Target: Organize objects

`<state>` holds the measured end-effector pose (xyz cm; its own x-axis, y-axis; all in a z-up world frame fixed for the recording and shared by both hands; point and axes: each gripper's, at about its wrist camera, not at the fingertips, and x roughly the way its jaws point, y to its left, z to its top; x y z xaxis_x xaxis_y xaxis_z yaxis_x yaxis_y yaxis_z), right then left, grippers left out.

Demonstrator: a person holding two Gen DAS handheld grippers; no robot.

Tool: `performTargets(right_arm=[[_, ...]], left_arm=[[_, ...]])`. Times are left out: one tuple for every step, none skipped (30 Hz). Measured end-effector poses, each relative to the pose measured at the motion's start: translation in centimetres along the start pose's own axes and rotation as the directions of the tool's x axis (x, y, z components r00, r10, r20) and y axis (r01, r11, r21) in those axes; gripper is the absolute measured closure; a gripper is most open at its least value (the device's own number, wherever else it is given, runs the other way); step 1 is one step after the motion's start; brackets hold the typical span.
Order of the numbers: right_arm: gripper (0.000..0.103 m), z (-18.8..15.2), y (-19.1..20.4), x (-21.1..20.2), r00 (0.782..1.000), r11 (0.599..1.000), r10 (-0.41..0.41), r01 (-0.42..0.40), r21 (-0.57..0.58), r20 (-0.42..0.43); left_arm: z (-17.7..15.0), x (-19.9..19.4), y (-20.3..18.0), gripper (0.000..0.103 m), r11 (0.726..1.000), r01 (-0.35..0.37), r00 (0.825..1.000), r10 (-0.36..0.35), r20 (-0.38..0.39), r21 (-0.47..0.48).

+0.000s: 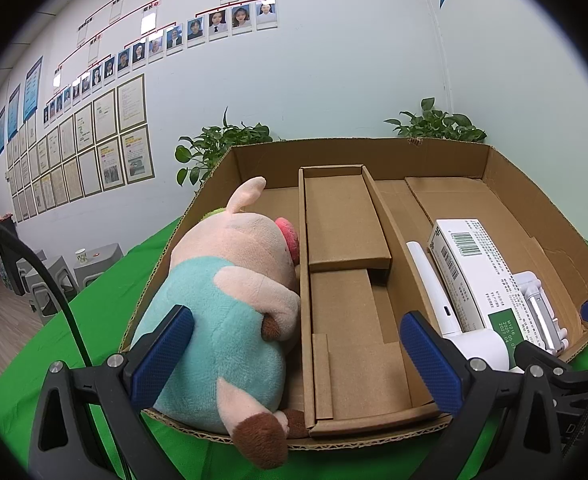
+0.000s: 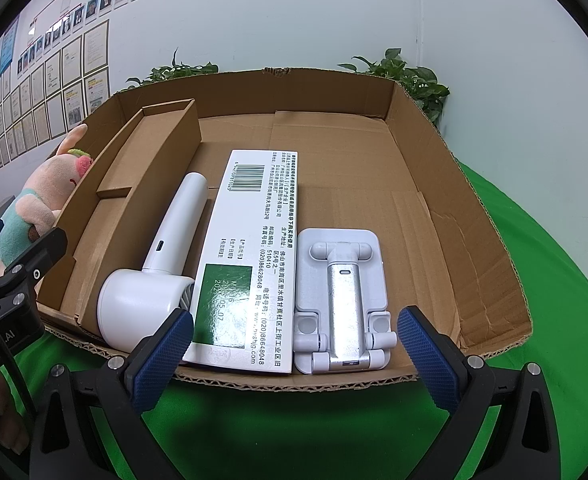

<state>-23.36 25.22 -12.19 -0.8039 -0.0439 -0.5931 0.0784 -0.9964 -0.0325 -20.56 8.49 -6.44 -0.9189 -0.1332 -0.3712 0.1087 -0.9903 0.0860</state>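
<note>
Left gripper (image 1: 296, 360) open at plush pig (image 1: 229, 304), right gripper (image 2: 294, 360) open before cardboard box (image 2: 474, 248)

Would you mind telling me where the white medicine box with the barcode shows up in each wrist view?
Left wrist: the medicine box lies at the right, in the tray's right compartment, between the white fan and the phone stand.
Right wrist: the box lies at centre, lengthwise, barcode at its far end.
Shared landmark: the fan, lying along the box's left side in both.

Potted plants (image 1: 221, 148), framed wall papers (image 1: 93, 148), green cloth (image 2: 554, 260)
</note>
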Motion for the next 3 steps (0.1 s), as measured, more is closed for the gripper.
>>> performTargets(right_arm=[[0.000,0.01,-0.02,-0.05,1.000,1.000,0.000,0.000,0.000,0.000],[0.000,0.02,-0.02,-0.06,1.000,1.000,0.000,0.000,0.000,0.000],[0.000,0.01,0.01,-0.01,1.000,1.000,0.000,0.000,0.000,0.000]], left_arm=[[-0.01,-0.02,0.02,0.000,1.000,0.000,1.000,0.000,0.001,-0.001],[0.00,-0.02,0.02,0.000,1.000,-0.001,1.000,0.001,0.001,-0.001],[-0.02,-0.04,0.02,0.000,1.000,-0.002,1.000,0.002,0.001,-0.001]])
